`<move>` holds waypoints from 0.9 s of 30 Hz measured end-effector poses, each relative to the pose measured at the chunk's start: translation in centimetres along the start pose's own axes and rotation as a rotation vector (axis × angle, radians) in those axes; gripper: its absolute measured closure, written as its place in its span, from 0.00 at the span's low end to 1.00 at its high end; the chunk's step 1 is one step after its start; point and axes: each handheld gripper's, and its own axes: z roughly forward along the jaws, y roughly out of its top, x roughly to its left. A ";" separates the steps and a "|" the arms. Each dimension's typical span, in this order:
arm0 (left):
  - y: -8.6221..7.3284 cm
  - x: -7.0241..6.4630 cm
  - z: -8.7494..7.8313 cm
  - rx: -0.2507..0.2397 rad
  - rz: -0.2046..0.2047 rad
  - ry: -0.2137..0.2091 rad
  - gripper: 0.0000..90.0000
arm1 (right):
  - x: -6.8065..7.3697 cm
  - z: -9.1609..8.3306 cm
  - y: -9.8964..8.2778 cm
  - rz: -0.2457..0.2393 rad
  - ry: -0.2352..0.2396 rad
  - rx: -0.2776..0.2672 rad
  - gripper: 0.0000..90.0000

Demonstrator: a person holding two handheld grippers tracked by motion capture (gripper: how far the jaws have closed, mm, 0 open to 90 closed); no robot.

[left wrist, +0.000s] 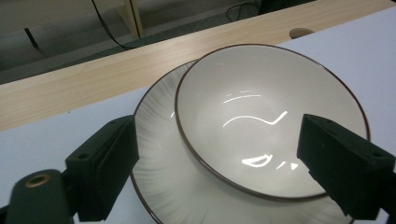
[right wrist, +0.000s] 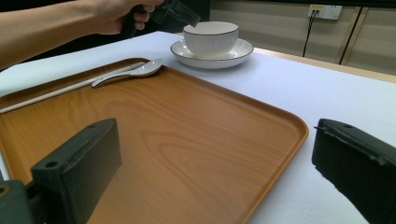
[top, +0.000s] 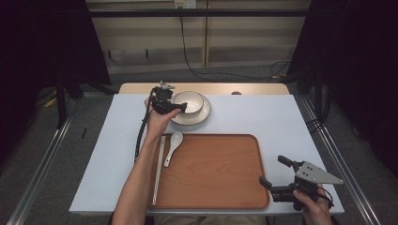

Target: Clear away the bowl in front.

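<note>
My left claw (top: 180, 108) hangs over the left rim of the bowl (top: 188, 102), at the far middle of the worktop (top: 263, 117). Its jaws stand wide apart: in the left gripper view they straddle the bowl's near rim, one out over the plate (left wrist: 154, 140) and the other above the bowl's hollow, and neither pad presses on anything. The bowl is white with a dark edge and sits upright on the white plate, a little off the plate's centre. Both stand on the pale sheet just beyond the far edge of the wooden tray (top: 216, 173).

On the tray's left side lie a white spoon (top: 172, 147), its scoop toward the far edge, and just left of it a pair of pale chopsticks (top: 158, 168) running from near to far.

My right claw (top: 272, 171) rests at the tray's near right corner, jaws also wide apart and holding nothing, pointing left across the tray.
</note>
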 end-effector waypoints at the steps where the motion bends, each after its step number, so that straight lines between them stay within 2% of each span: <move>1: 0.0 0.1 0.3 0.015 0.007 -0.001 0.15 | 0.0 0.0 0.0 -0.001 -0.003 -0.003 0.01; 2: 0.0 0.1 0.5 0.014 -0.004 0.009 0.15 | -0.1 0.0 0.0 0.005 -0.004 0.000 0.01; 3: 0.0 0.2 0.6 0.030 0.014 0.018 0.15 | -0.1 0.0 0.0 0.005 -0.004 0.000 0.01; 4: 0.0 0.2 0.8 0.033 -0.004 0.020 0.16 | -0.1 0.0 -0.1 -0.001 -0.002 0.002 0.01; 6: 0.0 0.1 1.1 0.046 -0.004 0.020 0.16 | -0.1 0.1 -0.1 0.002 -0.001 0.002 0.01; 8: 0.0 0.1 1.4 0.080 0.015 0.023 0.16 | -0.1 0.1 -0.1 0.003 -0.001 0.001 0.01; 9: 0.0 -0.1 1.6 0.103 0.004 0.041 0.16 | -0.1 0.1 -0.1 0.001 0.000 0.003 0.01; 10: -0.1 -0.1 1.7 0.123 0.000 0.037 0.21 | -0.1 0.1 -0.1 0.001 -0.001 0.001 0.01; 11: -0.2 -0.2 1.9 0.138 -0.005 0.031 0.21 | -0.1 0.1 -0.1 0.001 -0.001 0.001 0.01; 12: -0.4 -0.3 2.2 0.152 -0.007 0.061 0.19 | 0.0 0.1 -0.1 -0.001 -0.002 0.001 0.01; 15: -0.5 -0.3 2.6 0.145 -0.027 0.050 0.18 | 0.0 0.2 -0.1 -0.002 -0.001 0.007 0.01; 17: -0.6 -0.4 2.7 0.147 -0.022 0.057 0.22 | 0.1 0.2 -0.1 -0.005 0.003 0.004 0.01; 18: -0.6 -0.2 2.8 0.167 -0.016 0.034 0.22 | 0.1 0.2 -0.1 -0.003 0.001 0.004 0.01; 19: -0.6 -0.3 2.9 0.167 -0.047 0.039 0.27 | 0.0 0.1 -0.1 0.000 -0.006 0.003 0.01; 21: -0.6 -0.3 3.1 0.171 -0.045 0.058 0.28 | 0.0 0.1 -0.1 -0.002 -0.005 0.004 0.01; 23: -0.5 -0.2 3.4 0.234 -0.118 0.041 0.34 | 0.1 0.2 -0.1 -0.002 0.002 0.011 0.01; 25: -0.7 -0.1 3.5 0.260 -0.123 0.058 0.35 | 0.1 0.2 -0.1 -0.003 0.004 0.008 0.01; 26: -0.7 0.1 3.6 0.267 -0.142 0.030 0.34 | 0.1 0.2 -0.1 -0.004 0.005 0.006 0.01; 27: -0.7 0.2 3.6 0.275 -0.141 0.019 0.33 | 0.1 0.2 -0.1 -0.002 0.005 0.006 0.01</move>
